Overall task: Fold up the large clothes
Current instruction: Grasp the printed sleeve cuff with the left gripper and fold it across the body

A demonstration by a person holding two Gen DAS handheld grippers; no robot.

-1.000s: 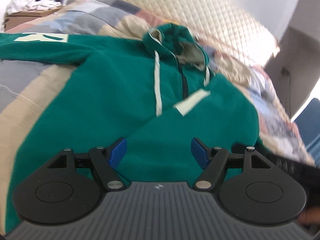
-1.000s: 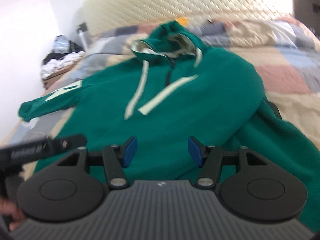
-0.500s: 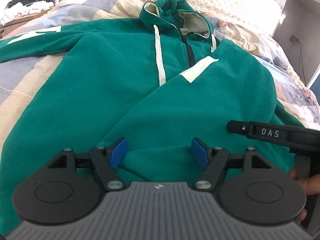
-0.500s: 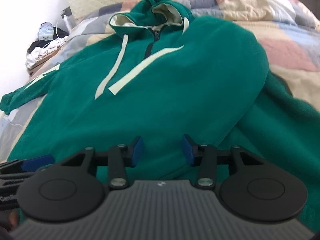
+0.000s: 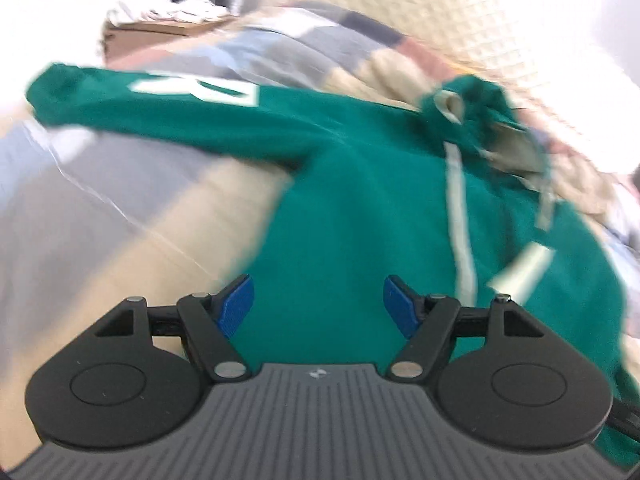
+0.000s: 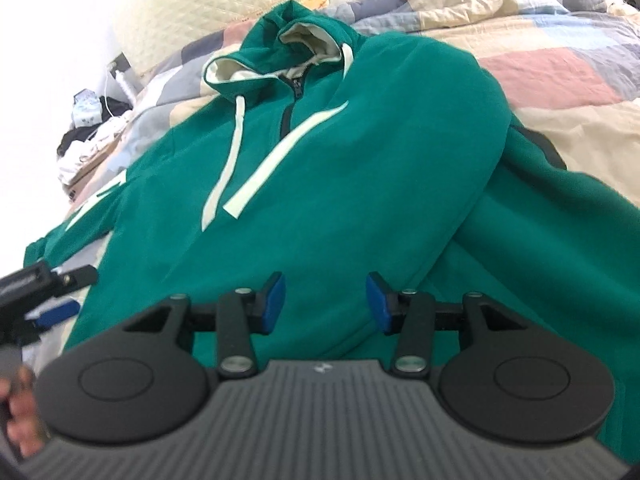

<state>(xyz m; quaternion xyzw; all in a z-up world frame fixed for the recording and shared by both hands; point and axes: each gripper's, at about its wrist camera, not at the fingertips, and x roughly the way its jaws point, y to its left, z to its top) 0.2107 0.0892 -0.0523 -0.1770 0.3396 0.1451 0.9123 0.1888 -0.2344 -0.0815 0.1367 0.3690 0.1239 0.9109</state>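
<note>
Lying on the patchwork blanket (image 6: 560, 76) of a bed is a big green hoodie (image 6: 340, 184), front side up. Its hood (image 6: 296, 36) points at the cream padded headboard (image 6: 192, 4). Two pale strings (image 6: 224, 160) hang down its chest. One sleeve (image 5: 168, 116) sticks out flat to the side and has white letters on it. The other sleeve (image 6: 560, 248) is folded in and lies beside the body of the hoodie.

The left gripper (image 5: 318, 304) hangs over the hoodie's side edge, next to the bare blanket. Its blue pads (image 5: 236, 304) are wide apart with nothing held between them. That view is blurry.

The right gripper (image 6: 325, 302) hangs over the bottom part of the hoodie. Its pads (image 6: 272, 300) sit closer together and hold nothing. They closed in a bit and have just opened a little again. A hand (image 6: 18, 408) shows at the left edge of the right view. A pile of clothes (image 6: 88, 144) sits past the bed.
</note>
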